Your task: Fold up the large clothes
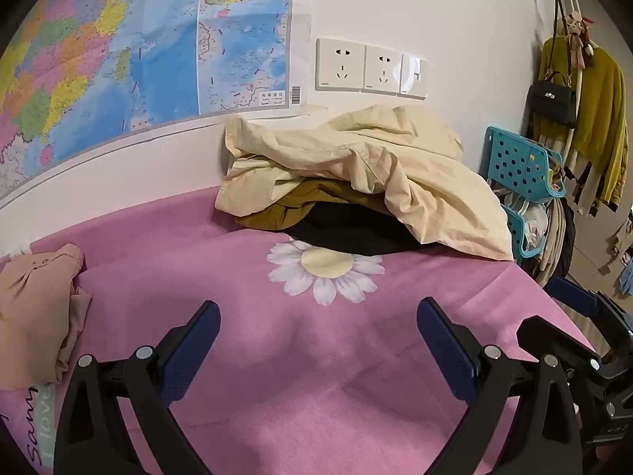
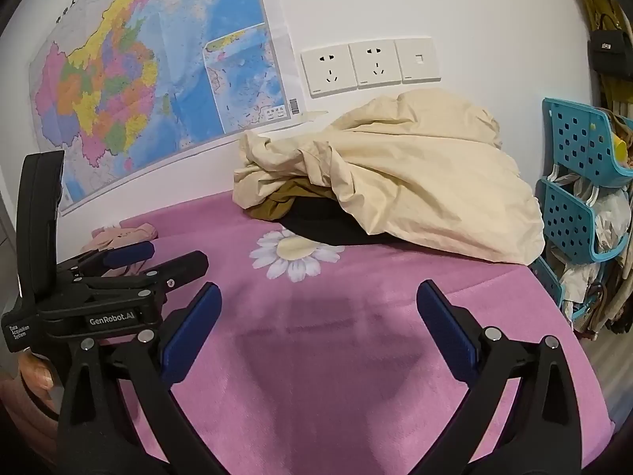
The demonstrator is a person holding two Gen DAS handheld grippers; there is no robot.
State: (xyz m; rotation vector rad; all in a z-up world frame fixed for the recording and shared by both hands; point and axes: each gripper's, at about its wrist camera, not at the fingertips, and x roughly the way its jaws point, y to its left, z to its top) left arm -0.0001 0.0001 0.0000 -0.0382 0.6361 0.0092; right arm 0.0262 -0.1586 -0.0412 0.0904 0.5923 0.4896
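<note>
only the left wrist view shows the yellow cardigan [image 1: 601,118] hanging.

A matt, fuzzy pink cloth [image 1: 316,356] covers the table; a crumpled cream cotton garment [image 1: 356,166] tops the pile. Gripper pads [image 2: 190,328] are textured blue rubber on matt black plastic. A glossy paper map [image 1: 118,47] catches light.

Even, soft indoor light fills both views. A dim shadow lies on the pink cover [image 2: 336,340] at lower centre. Fisheye bending curves the map [image 1: 118,59]; black corners vignette each frame.
</note>
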